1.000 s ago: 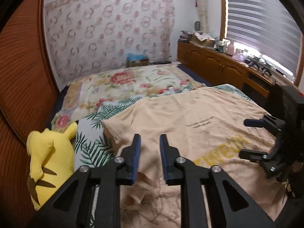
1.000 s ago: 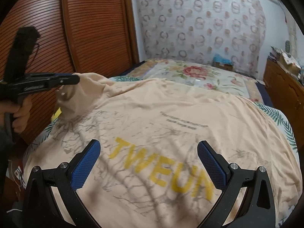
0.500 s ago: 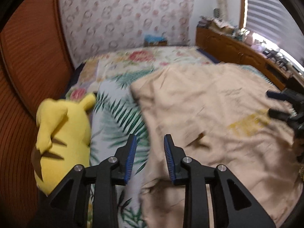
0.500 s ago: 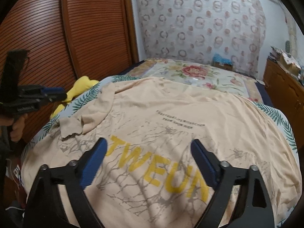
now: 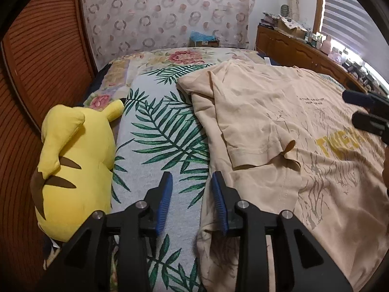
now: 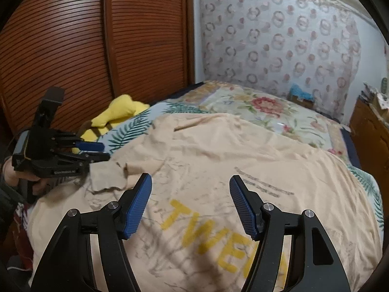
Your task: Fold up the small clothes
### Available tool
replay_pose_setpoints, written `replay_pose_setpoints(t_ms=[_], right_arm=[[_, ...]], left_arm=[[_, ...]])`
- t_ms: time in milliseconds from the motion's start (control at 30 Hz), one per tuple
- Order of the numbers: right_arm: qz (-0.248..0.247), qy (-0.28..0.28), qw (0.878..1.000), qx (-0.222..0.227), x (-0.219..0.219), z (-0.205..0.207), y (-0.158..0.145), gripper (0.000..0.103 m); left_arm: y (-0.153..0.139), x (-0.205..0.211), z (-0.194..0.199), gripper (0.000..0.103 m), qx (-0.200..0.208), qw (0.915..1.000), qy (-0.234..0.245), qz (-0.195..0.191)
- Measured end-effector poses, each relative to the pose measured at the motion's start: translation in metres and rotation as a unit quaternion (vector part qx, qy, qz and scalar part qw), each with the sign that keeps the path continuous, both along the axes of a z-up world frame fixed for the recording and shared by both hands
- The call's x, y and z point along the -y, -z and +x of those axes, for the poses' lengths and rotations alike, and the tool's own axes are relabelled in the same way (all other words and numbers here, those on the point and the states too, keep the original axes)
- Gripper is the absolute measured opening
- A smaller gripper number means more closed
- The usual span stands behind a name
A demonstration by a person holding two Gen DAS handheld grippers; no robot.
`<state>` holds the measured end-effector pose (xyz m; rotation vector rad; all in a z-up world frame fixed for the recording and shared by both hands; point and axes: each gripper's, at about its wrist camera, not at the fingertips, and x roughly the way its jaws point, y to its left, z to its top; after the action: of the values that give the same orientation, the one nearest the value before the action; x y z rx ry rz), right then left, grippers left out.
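A beige T-shirt (image 5: 279,112) with yellow letters lies spread on the bed, its front up. One sleeve (image 5: 257,143) lies folded inward over the chest. My left gripper (image 5: 192,177) hangs low at the shirt's left side edge, its jaws opening. Only leaf-print bedspread shows between them, and the shirt's hem runs beside the right pad. From the right wrist view, the left gripper (image 6: 104,151) sits beside the folded sleeve (image 6: 109,177). My right gripper (image 6: 189,180) hovers over the shirt (image 6: 243,150) above the lettering, its jaws closing with nothing pressed between the pads.
A yellow plush toy (image 5: 73,158) lies on the bed's left side by the slatted wooden doors (image 6: 73,48). A floral quilt (image 5: 184,57) covers the head end. A cluttered wooden cabinet (image 5: 304,51) runs along the right under a window blind.
The left gripper let go of the sleeve, which now lies folded on the shirt, and sank to the shirt's left edge with wider jaws. The right gripper's jaws narrowed.
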<state>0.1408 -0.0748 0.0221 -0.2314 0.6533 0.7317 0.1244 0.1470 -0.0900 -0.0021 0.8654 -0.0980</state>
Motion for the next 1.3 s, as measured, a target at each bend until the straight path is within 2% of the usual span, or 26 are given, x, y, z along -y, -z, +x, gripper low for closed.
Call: replay_pose_setpoints(t_ms=[133, 267, 367, 533, 733, 767, 800, 833, 867, 1000, 1233, 1267, 1300], right_arm=[[-0.009, -0.023, 1.0, -0.008, -0.017, 0.001, 0.003, 0.068], [-0.023, -0.059, 0.998, -0.025, -0.042, 0.007, 0.011, 0.059], [-0.04, -0.078, 0.996, -0.031, -0.063, 0.015, 0.018, 0.053], [-0.067, -0.118, 0.99, -0.049, -0.096, 0.026, 0.033, 0.051], [-0.113, -0.145, 0.981, -0.059, -0.117, 0.026, 0.051, 0.048], [-0.124, -0.143, 0.98, -0.058, -0.118, 0.026, 0.055, 0.042], [-0.125, -0.142, 0.98, -0.056, -0.117, 0.026, 0.056, 0.04], [-0.121, -0.14, 0.981, -0.056, -0.115, 0.026, 0.056, 0.033], [-0.116, -0.133, 0.983, -0.056, -0.111, 0.029, 0.055, 0.021], [-0.088, -0.096, 0.99, -0.052, -0.093, 0.035, 0.048, 0.009], [-0.059, 0.001, 0.996, -0.062, -0.052, 0.043, 0.035, 0.01], [-0.059, 0.017, 0.996, -0.064, -0.046, 0.044, 0.034, 0.02], [-0.061, 0.029, 0.996, -0.065, -0.041, 0.044, 0.033, 0.023]], left_arm=[[0.0, -0.005, 0.002, 0.036, -0.003, 0.9999, -0.003, -0.014], [0.0, -0.003, 0.002, 0.037, -0.002, 1.0, -0.006, -0.006], [0.0, -0.006, 0.002, 0.039, -0.003, 0.9998, -0.011, -0.015], [0.0, -0.004, 0.001, 0.041, -0.002, 0.9997, -0.021, -0.009], [0.0, -0.005, 0.0, 0.041, -0.003, 0.9996, -0.022, -0.017], [0.0, -0.005, 0.0, 0.042, -0.003, 0.9996, -0.022, -0.016], [0.0, -0.006, 0.001, 0.042, -0.003, 0.9996, -0.022, -0.015], [0.001, -0.006, 0.001, 0.042, -0.003, 0.9996, -0.022, -0.014], [0.001, -0.007, 0.001, 0.042, -0.003, 0.9996, -0.022, -0.016], [0.0, -0.006, 0.001, 0.042, -0.003, 0.9997, -0.022, -0.014], [0.0, -0.007, 0.002, 0.043, -0.003, 0.9996, -0.023, -0.015], [0.0, -0.007, 0.002, 0.043, -0.003, 0.9996, -0.024, -0.015], [0.0, -0.007, 0.002, 0.043, -0.003, 0.9996, -0.024, -0.016]])
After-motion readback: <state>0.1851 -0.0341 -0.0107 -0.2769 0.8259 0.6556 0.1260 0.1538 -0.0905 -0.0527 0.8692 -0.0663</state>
